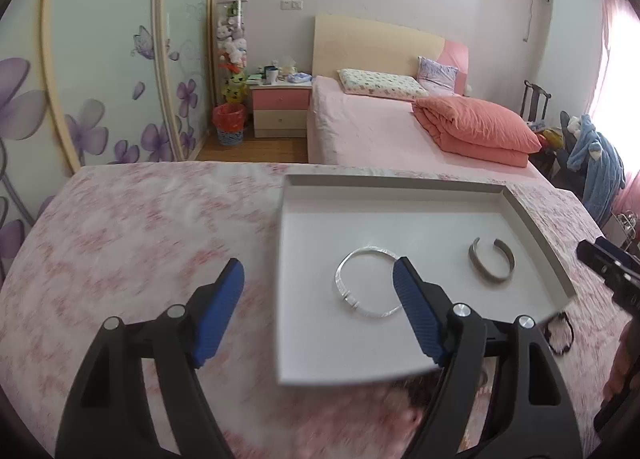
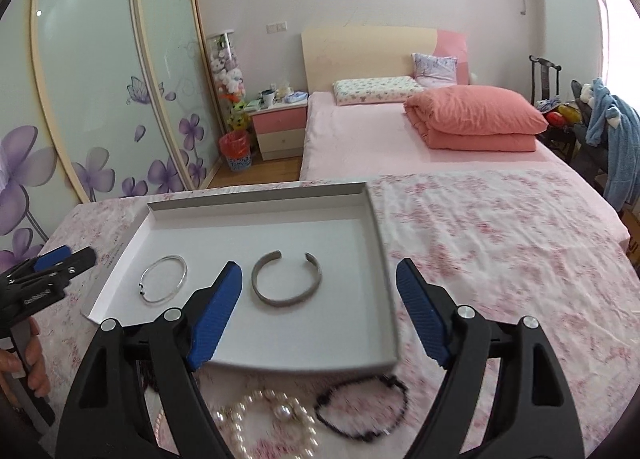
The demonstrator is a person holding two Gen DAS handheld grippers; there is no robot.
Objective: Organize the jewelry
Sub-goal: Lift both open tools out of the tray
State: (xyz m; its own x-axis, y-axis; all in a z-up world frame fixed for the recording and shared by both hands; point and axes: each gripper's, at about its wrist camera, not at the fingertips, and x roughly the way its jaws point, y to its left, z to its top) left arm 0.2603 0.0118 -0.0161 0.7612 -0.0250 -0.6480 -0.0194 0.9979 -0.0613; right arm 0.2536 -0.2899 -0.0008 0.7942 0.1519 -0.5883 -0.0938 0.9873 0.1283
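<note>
Two bangles (image 2: 164, 279) (image 2: 286, 280) in tray (image 2: 376, 227); two bracelets (image 2: 362, 405) (image 2: 268, 425) outside.

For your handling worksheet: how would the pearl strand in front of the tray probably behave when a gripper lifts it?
The pearl strand lies in loose loops, so it likely droops limply. Its round glossy beads may slip between pads or roll.

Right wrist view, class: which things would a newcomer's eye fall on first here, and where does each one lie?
The shallow white cardboard tray on the pink floral cloth draws the eye first; inside it lie a thin silver bangle on the left and a grey open metal cuff on the right. Nearer the camera, outside the tray, sit a white pearl bracelet and a black beaded bracelet, between the open blue-padded right gripper fingers.
</note>
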